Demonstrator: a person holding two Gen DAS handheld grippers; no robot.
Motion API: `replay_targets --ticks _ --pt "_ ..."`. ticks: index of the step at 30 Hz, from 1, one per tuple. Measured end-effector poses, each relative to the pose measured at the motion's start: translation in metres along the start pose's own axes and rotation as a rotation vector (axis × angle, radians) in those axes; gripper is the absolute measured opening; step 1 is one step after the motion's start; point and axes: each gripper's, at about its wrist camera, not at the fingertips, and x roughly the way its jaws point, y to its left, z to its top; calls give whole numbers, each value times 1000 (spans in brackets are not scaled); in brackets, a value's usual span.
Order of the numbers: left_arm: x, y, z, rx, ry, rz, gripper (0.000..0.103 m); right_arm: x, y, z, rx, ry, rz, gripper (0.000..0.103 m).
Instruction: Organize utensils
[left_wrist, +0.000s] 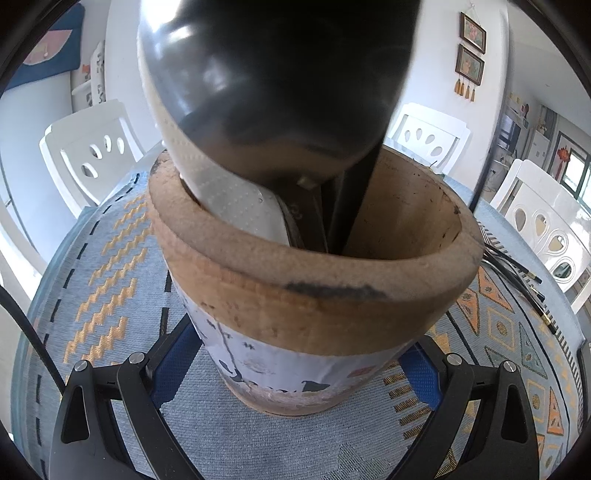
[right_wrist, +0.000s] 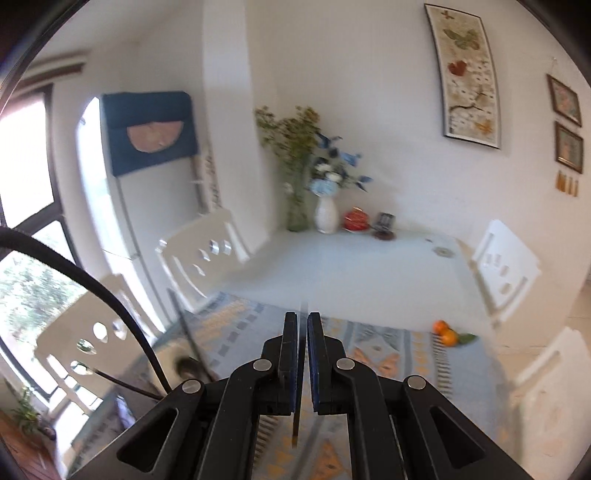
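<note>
Two grippers: my left gripper (left_wrist: 295, 373) clamps the wooden holder (left_wrist: 314, 288), ladle (left_wrist: 273, 85) already inside; my right gripper (right_wrist: 302, 363) pinches a thin utensil (right_wrist: 296, 424) above the runner (right_wrist: 373, 343). Farther off sit oranges (right_wrist: 446, 333). Such a narrow pinch could let it slip.

The left tool (left_wrist: 295, 373) clamps a wooden utensil holder (left_wrist: 314, 295) from both sides, its blue pads (left_wrist: 421, 373) pressed against the printed band low on the cylinder. The holder stands upright on the patterned blue cloth (left_wrist: 110, 258) covering the counter. A large black ladle (left_wrist: 273, 81) and a white spatula (left_wrist: 221, 188) rise from it. Thin black utensils (left_wrist: 517, 269) lie on the cloth to the right. White chairs (left_wrist: 88, 155) stand beyond.
</note>
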Motion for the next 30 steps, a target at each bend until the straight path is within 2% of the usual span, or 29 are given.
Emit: replay_targets --ticks 5,8,10,11,12,13,14,15,17,21,22,30 --pt "-1 0 -1 2 -1 2 98 4 24 11 -12 -29 66 5" --pt "-3 0 -1 -3 -4 -5 98 8 27 11 -38 -31 23 5" --pt "-4 0 -2 -4 -4 -5 98 23 21 6 -28 34 -1 6" --pt "-4 0 -2 -4 -4 -5 98 34 15 3 -17 86 2 10" --pt "-5 1 -2 -5 -4 -6 98 44 10 -2 -3 134 12 22" --pt "-5 1 -3 -4 -4 -5 98 57 4 -11 19 188 29 42" --pt "-5 1 -3 -3 -4 -4 98 76 -4 -24 43 254 56 51" --pt "-5 1 -3 -2 -4 -2 98 90 -9 -34 54 304 75 54" --pt "-5 -1 -3 1 -5 4 98 125 -18 -58 72 411 126 53" --pt "-5 -3 -3 3 -3 10 98 183 -22 -87 66 579 204 40" --pt "-5 -4 -3 4 -2 12 98 198 -20 -92 60 614 238 40" --pt "-5 -5 -2 2 4 8 98 263 -4 -94 -9 669 287 39"
